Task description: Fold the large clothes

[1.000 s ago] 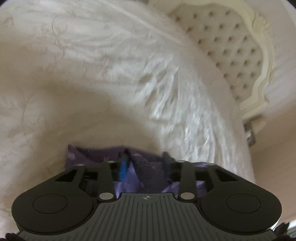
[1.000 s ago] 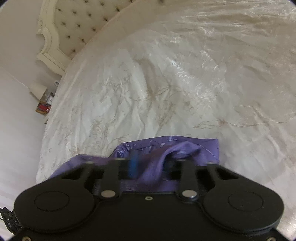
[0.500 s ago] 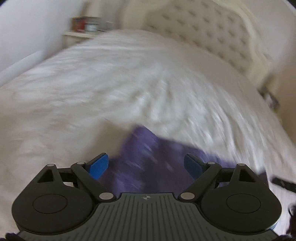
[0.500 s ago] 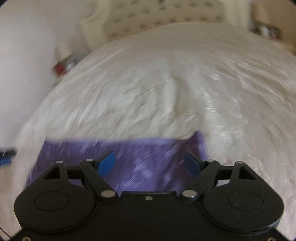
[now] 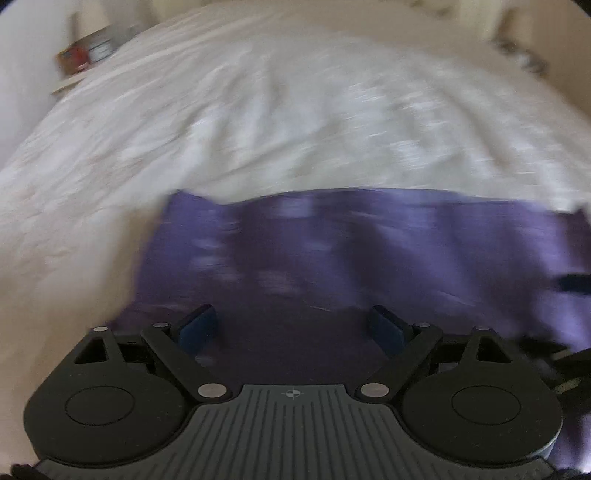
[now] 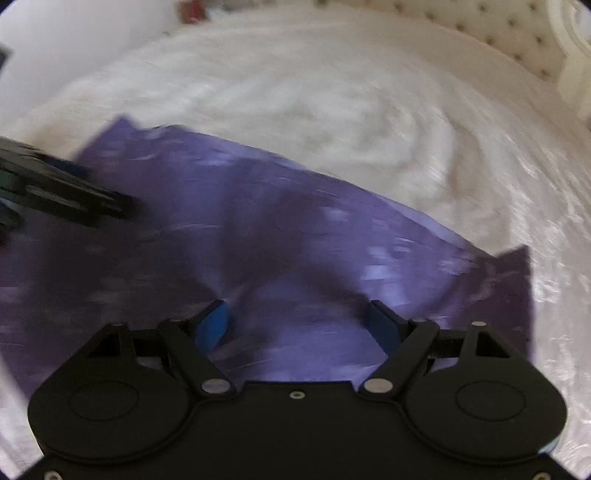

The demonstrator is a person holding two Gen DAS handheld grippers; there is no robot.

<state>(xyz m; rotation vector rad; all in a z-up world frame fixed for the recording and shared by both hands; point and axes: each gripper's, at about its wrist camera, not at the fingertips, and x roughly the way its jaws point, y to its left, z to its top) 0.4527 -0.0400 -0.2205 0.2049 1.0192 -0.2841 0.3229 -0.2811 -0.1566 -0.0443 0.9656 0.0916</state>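
Note:
A purple patterned garment (image 5: 351, 251) lies spread on the white bed cover, its far edge straight across the left wrist view. My left gripper (image 5: 295, 326) hangs over its near part, jaws wide and still opening, no cloth pinched between the blue pads (image 5: 197, 328). In the right wrist view the same purple garment (image 6: 258, 229) lies rumpled with a raised fold near the gripper. My right gripper (image 6: 301, 323) is above it, jaws also opening, pads clear of the cloth. The left gripper (image 6: 66, 192) shows as a dark shape at the left edge of that view.
The white satin bed cover (image 5: 295, 110) stretches away on all sides. A tufted cream headboard (image 6: 498, 33) stands at the far right. A bedside shelf with small boxes (image 5: 85, 55) sits at the far left. Both views are motion-blurred.
Both grippers let go of the purple garment and their jaws spread wide. Both rolled and drew back, so the cloth now lies spread out in front of them.

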